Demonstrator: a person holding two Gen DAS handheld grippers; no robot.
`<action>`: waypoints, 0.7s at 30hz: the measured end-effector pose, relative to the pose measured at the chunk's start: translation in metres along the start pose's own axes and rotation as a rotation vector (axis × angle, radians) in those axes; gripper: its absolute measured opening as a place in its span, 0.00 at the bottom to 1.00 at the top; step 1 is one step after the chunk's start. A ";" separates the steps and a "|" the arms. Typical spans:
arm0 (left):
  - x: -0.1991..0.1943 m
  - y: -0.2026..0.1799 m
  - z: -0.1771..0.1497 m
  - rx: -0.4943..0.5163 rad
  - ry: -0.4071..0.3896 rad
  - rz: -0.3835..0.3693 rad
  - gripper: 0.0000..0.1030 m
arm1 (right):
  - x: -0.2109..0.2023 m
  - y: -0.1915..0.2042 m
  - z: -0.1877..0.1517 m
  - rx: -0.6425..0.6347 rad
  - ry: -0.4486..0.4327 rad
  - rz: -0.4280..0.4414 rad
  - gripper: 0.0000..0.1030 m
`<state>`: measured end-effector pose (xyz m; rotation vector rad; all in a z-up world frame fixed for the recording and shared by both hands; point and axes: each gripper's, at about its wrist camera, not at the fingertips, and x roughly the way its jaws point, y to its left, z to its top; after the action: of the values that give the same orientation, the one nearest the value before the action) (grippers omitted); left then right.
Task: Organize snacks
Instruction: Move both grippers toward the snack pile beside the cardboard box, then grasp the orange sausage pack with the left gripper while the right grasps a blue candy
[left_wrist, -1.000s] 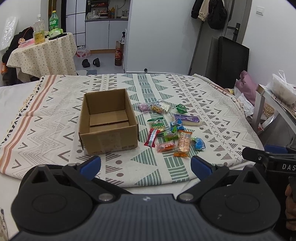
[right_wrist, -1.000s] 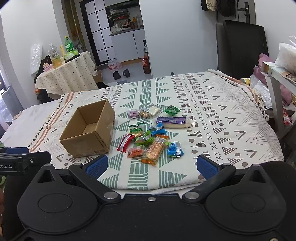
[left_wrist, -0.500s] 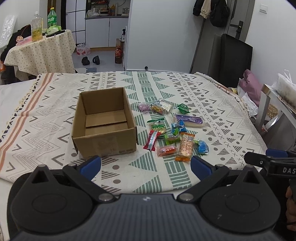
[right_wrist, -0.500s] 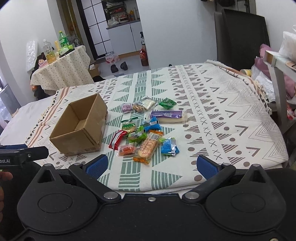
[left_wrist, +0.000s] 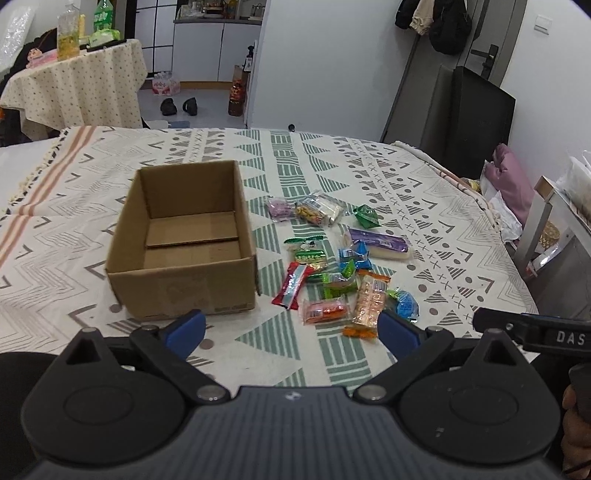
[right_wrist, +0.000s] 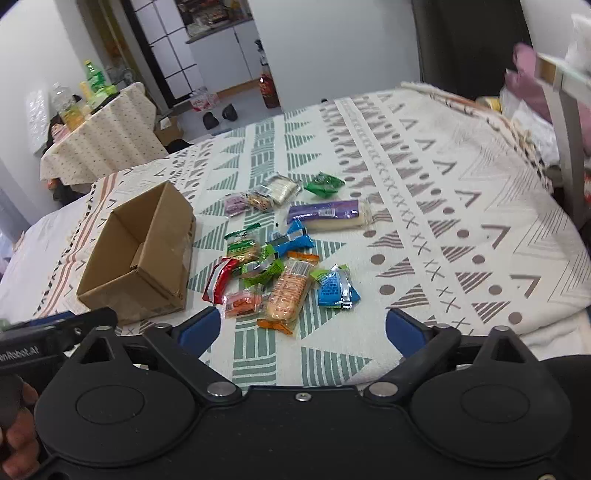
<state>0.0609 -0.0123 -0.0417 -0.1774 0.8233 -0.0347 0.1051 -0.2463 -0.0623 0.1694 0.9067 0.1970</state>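
A: Looking at the bed (left_wrist: 424, 206) w/ the patterned blanket (left_wrist: 92, 192). Cardboard box (left_wrist: 184, 254) sits open-topped toward the blanket's left side, near the front edge. Nothing inside that I can see.

B: And the snacks (left_wrist: 332, 258)?

A: Loose pile just right of the box, all on the blanket, none in the box. Red stick pack (left_wrist: 292, 285) lies closest to the box wall. Orange cracker pack (left_wrist: 368, 303) and a small pink-orange pack (left_wrist: 325, 311) lie nearest the front edge. Blue pack (left_wrist: 405, 303) just right of the crackers.

B: Farther back?

A: Long purple bar (left_wrist: 380, 242), green triangle pack (left_wrist: 366, 216), a clear biscuit pack (left_wrist: 319, 210) and a small purple one (left_wrist: 279, 207) beside it.

B: Left gripper (left_wrist: 291, 328)?

A: Jaws wide apart, nothing btwn them, above the blanket's front edge. Blue pads (left_wrist: 186, 328) flank bare cloth.

B: Right gripper (right_wrist: 303, 328)?

A: Jaws wide but closing, nothing gripped. The cracker pack (right_wrist: 288, 291) sits just ahead of the gap, pads not touching it. Box (right_wrist: 140, 254) is off to its left in that view, and a hand (right_wrist: 16, 435) shows at the lower left corner.
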 end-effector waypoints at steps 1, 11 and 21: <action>0.004 -0.001 0.001 -0.005 0.004 -0.005 0.94 | 0.003 -0.002 0.001 0.013 0.007 -0.002 0.89; 0.048 -0.011 0.008 -0.017 0.062 -0.028 0.85 | 0.039 -0.008 0.018 0.071 0.067 0.006 0.86; 0.095 -0.018 0.011 -0.036 0.136 -0.026 0.78 | 0.083 -0.020 0.026 0.102 0.121 -0.032 0.76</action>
<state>0.1347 -0.0384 -0.1005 -0.2214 0.9572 -0.0572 0.1778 -0.2473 -0.1140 0.2393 1.0402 0.1329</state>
